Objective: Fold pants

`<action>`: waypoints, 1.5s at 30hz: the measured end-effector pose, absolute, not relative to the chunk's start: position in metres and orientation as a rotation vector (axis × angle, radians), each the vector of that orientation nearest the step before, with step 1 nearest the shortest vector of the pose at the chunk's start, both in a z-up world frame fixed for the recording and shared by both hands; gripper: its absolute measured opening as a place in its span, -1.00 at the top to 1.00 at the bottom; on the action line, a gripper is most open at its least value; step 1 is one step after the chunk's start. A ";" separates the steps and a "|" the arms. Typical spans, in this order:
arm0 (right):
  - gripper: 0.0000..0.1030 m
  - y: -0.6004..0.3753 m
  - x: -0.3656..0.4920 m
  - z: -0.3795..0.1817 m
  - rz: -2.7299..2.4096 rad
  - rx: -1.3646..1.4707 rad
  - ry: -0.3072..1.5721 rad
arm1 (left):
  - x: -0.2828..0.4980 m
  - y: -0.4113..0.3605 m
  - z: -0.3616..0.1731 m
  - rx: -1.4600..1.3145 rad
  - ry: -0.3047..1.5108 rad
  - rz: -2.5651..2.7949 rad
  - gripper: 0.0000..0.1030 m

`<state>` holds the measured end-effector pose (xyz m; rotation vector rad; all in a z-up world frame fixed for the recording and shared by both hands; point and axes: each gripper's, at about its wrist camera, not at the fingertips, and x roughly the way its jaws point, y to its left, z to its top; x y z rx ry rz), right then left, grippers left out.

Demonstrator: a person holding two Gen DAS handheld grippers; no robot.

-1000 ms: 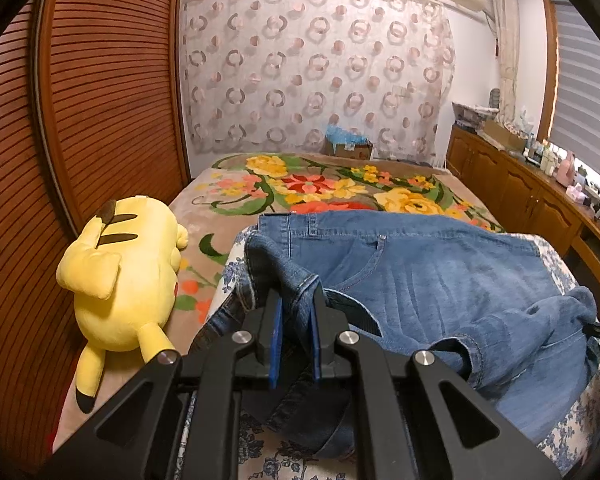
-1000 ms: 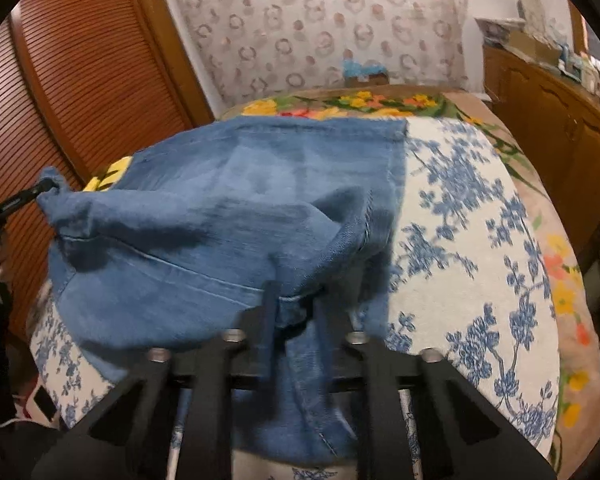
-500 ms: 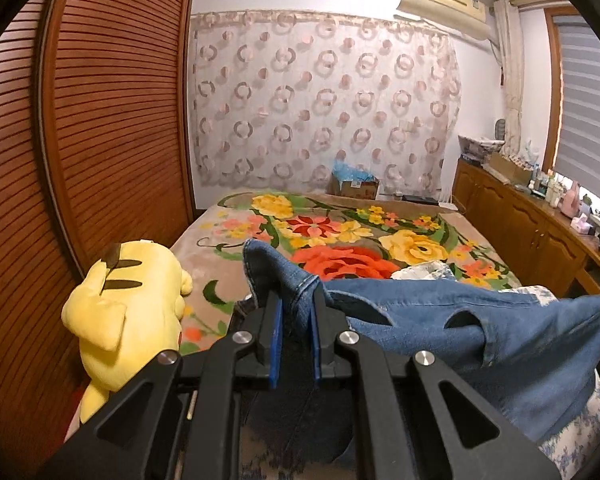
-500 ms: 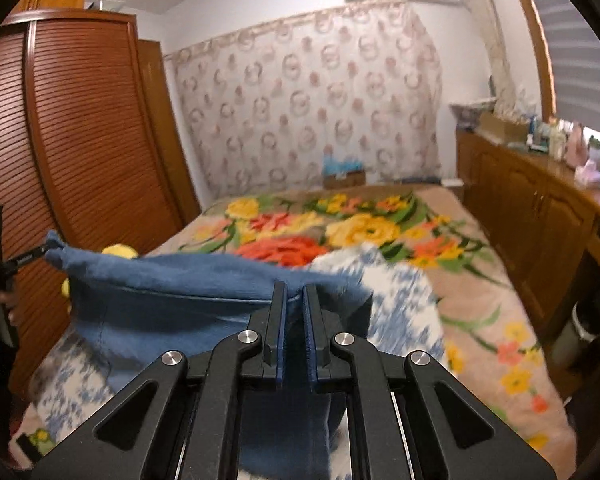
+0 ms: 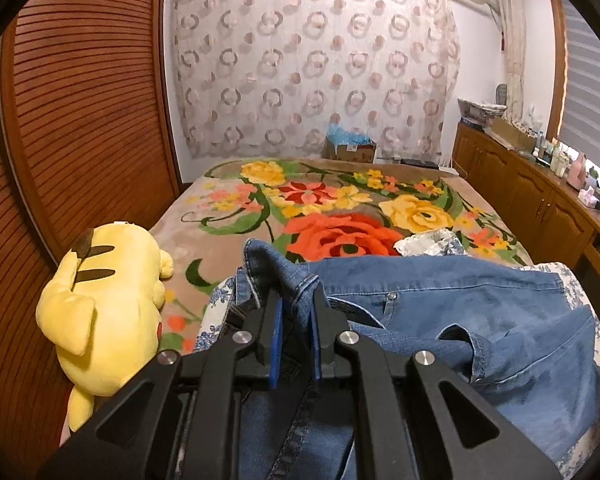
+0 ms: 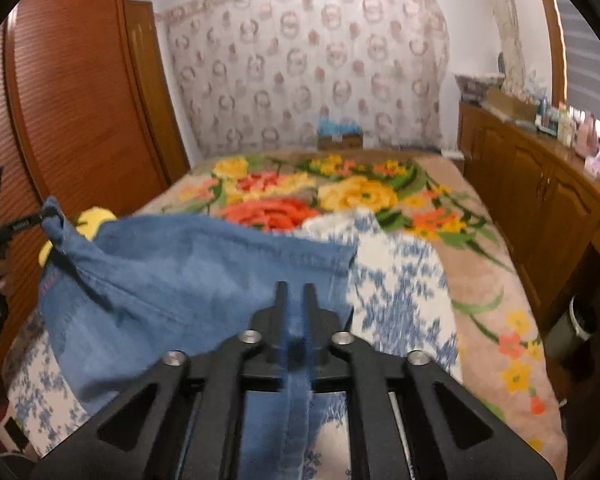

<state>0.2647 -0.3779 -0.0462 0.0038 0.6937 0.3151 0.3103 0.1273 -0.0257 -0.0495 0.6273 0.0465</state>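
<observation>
Blue denim pants (image 5: 452, 312) hang stretched between my two grippers above a blue-and-white floral sheet (image 5: 588, 280) on the bed. My left gripper (image 5: 296, 300) is shut on the pants' waistband corner. My right gripper (image 6: 296, 292) is shut on another edge of the pants (image 6: 188, 276); fabric runs down between its fingers. In the right wrist view the left gripper (image 6: 46, 214) shows at the far left, pinching the raised denim corner. The lower part of the pants is hidden under both grippers.
A yellow plush toy (image 5: 104, 300) lies at the bed's left side by the wooden slatted wardrobe (image 5: 80, 120). A flowered blanket (image 5: 340, 208) covers the far bed. Wooden cabinets (image 5: 540, 200) line the right wall. A box (image 5: 350, 148) sits by the curtain.
Both grippers lifted the pants off the sheet, then lowered them somewhat. The waistband now lies spread toward the far side, more of the denim resting down.
</observation>
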 end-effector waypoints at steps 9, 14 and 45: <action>0.04 -0.374 0.289 -0.086 0.338 0.022 0.814 | 0.311 0.127 -0.036 -0.047 0.653 0.042 0.84; 0.09 -0.371 0.298 -0.095 0.362 0.056 0.846 | 0.312 0.128 -0.037 -0.047 0.654 0.041 0.84; 0.98 -0.346 0.391 -0.067 0.231 -0.149 0.750 | 0.387 0.132 -0.046 -0.019 0.768 0.021 0.47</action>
